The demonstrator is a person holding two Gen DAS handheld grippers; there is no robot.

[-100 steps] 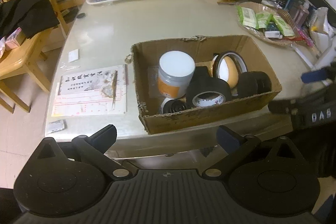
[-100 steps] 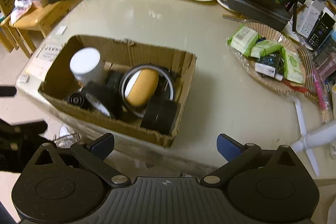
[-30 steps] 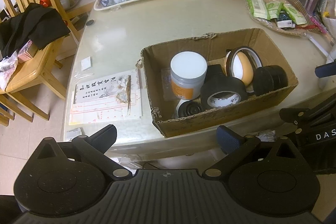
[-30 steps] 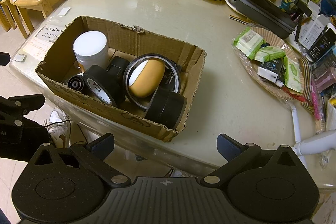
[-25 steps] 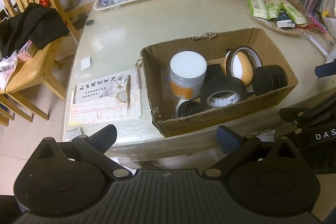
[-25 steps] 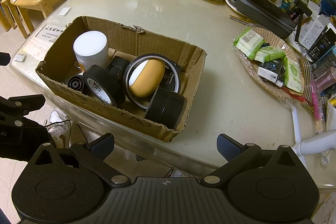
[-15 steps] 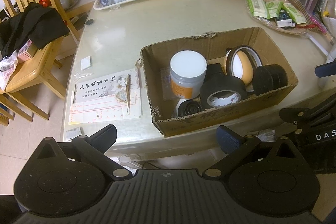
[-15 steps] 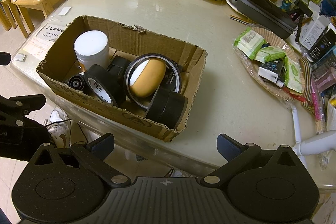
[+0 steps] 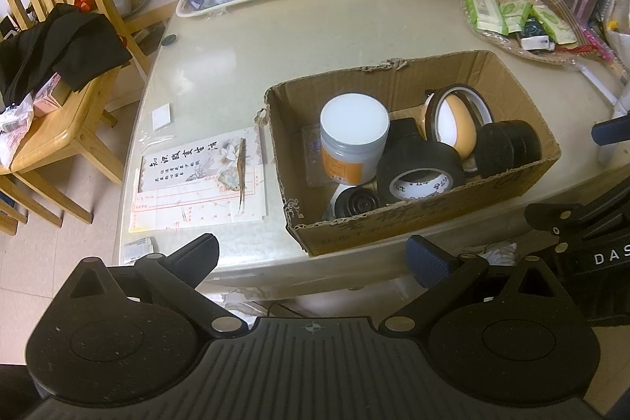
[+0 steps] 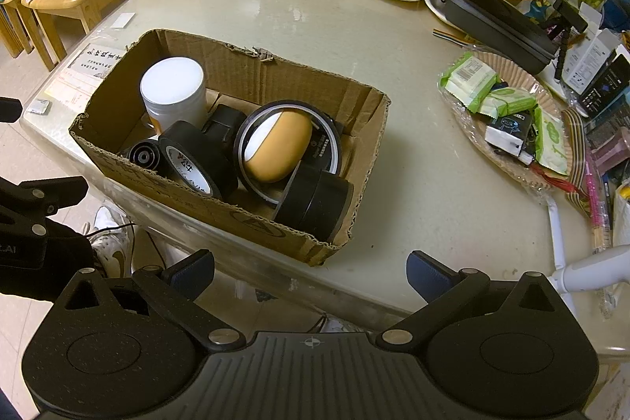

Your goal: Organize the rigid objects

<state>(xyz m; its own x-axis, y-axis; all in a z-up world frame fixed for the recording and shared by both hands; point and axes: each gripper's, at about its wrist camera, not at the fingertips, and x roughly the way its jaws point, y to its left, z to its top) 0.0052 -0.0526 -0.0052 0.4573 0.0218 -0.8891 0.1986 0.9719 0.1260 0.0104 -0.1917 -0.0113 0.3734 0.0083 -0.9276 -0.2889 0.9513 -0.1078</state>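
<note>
Rough cardboard box [image 9: 417, 223], glossy table [image 9: 275, 38]

Both cameras have pulled back and risen since 3.3 s ago, so the box [image 9: 413, 160] now sits farther from the left gripper [image 9: 313, 256] and right gripper [image 10: 311, 272].

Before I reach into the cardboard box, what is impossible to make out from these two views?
- Brown cardboard box floor: both views, covered by the black tape rolls.
- White-lidded jar label: left view, only an orange corner shows; right view, hidden by the box wall.
- Small black ribbed cap: mostly behind the near wall.
</note>
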